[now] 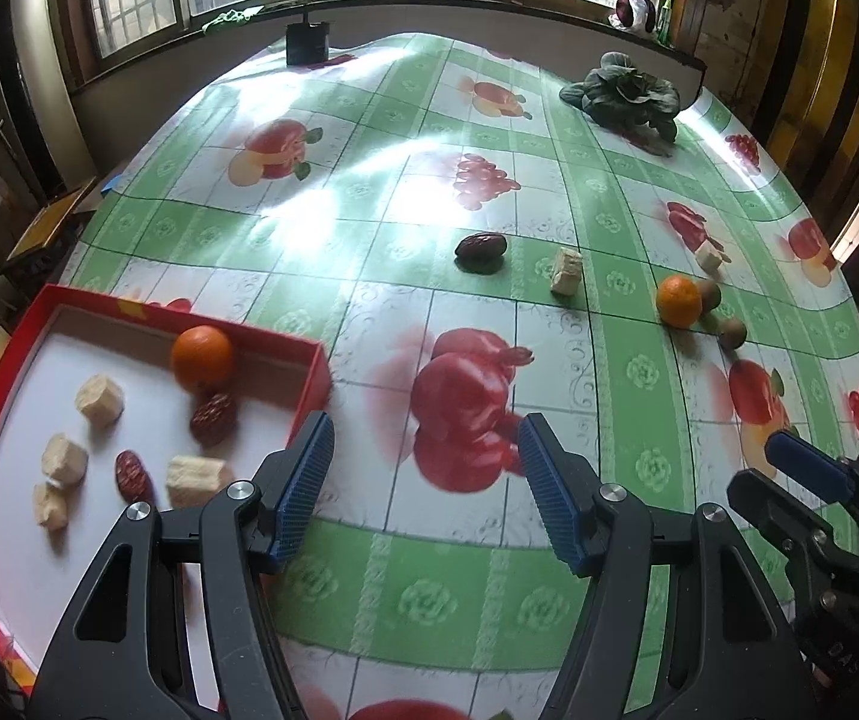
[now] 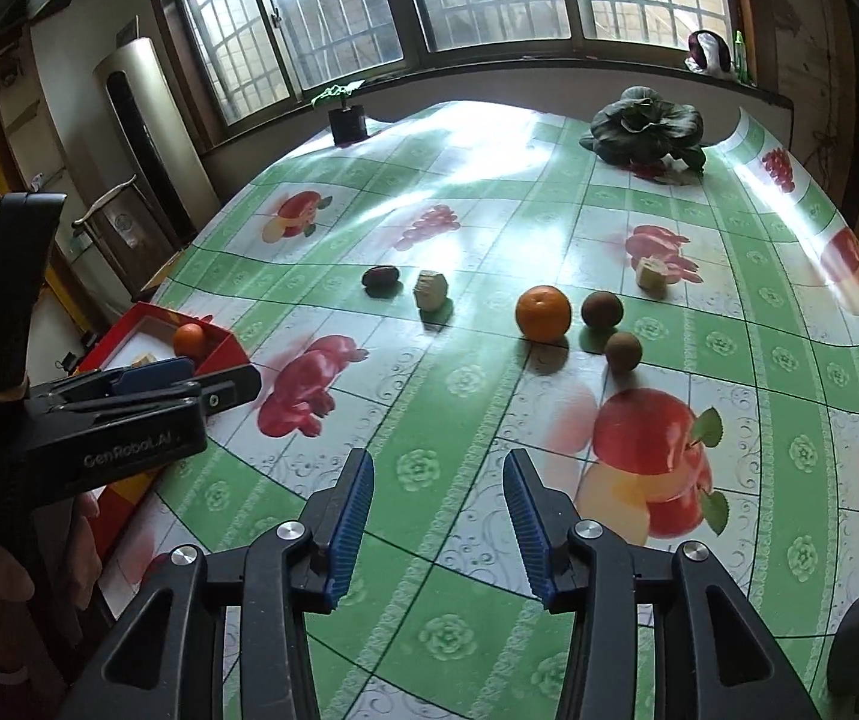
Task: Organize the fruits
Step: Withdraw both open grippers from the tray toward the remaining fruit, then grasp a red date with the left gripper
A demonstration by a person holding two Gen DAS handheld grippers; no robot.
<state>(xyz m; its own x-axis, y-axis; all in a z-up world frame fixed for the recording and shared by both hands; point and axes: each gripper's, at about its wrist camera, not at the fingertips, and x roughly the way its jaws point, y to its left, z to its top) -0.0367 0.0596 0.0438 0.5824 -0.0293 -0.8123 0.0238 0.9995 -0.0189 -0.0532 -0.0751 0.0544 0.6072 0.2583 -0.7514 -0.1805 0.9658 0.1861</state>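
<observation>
Although the shallow red cardboard box with a white floor at the table's left already holds one round orange, wrinkled dark-red dates and pale cut fruit chunks, I judge the sorting roughly half done. Left on the green fruit-print table, well apart from the box, are a glossy orange, two brown round fruits, a dark date and two pale chunks. The left tool and right tool both hover with jaws apart, empty.

Red tray cut by left edge; in right-wrist view, mostly behind left gripper
</observation>
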